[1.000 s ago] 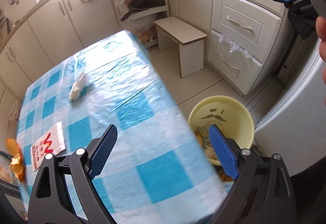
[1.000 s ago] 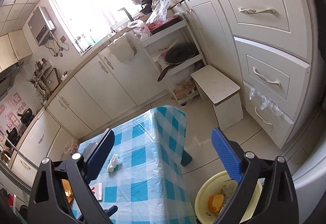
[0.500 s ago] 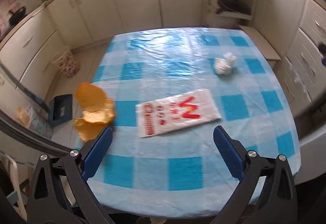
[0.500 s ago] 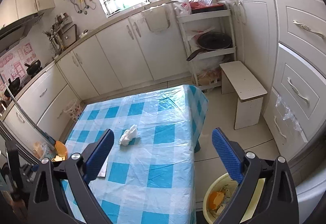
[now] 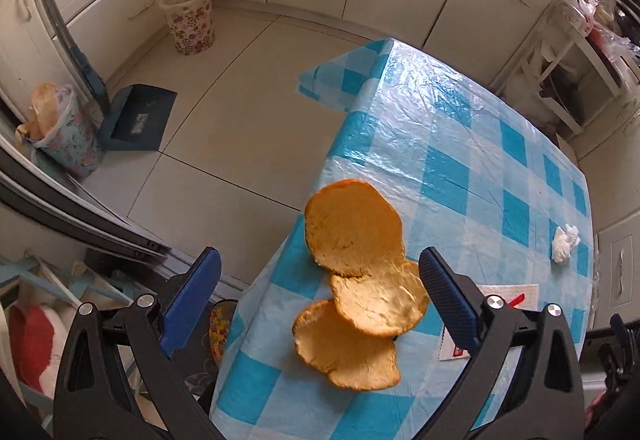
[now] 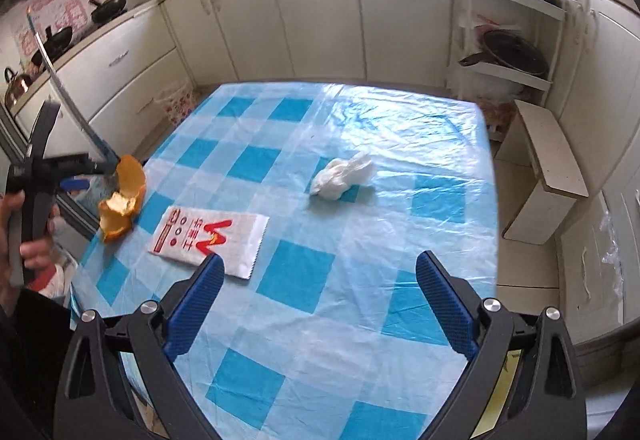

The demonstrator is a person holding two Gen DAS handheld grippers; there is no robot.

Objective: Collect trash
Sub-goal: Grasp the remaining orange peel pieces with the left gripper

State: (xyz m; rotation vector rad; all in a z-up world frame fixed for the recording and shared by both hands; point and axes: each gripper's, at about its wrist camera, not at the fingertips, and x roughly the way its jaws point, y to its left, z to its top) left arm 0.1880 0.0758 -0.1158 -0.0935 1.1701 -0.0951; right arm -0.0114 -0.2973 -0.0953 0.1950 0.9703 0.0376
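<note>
A table covered with a blue-and-white checked plastic cloth is seen in a kitchen lined with cream cabinets; a white stool stands on the tiled floor at the table's 3 o'clock side in the right wrist view, with an open shelf rack holding a dark pan at 1 o'clock. In the left wrist view a patterned wastebasket is found at 11 o'clock and a blue dustpan at 9 o'clock on the floor. The orange peel is lying at the table's edge, directly between and just ahead of the fingers of the left gripper, whose jaws are spread wide and are closed on nothing. A printed paper bag lies just beside the peel, and a crumpled white tissue rests well apart near the table's middle. The right gripper is held over the near part of the cloth, its jaws wide apart and empty. Compared with a second ago, the yellow bin is no longer framed by the left gripper, which has been swung across the table to the peel, its jaws having just been opening further; the right gripper has been turned from the floor toward the tabletop.
</note>
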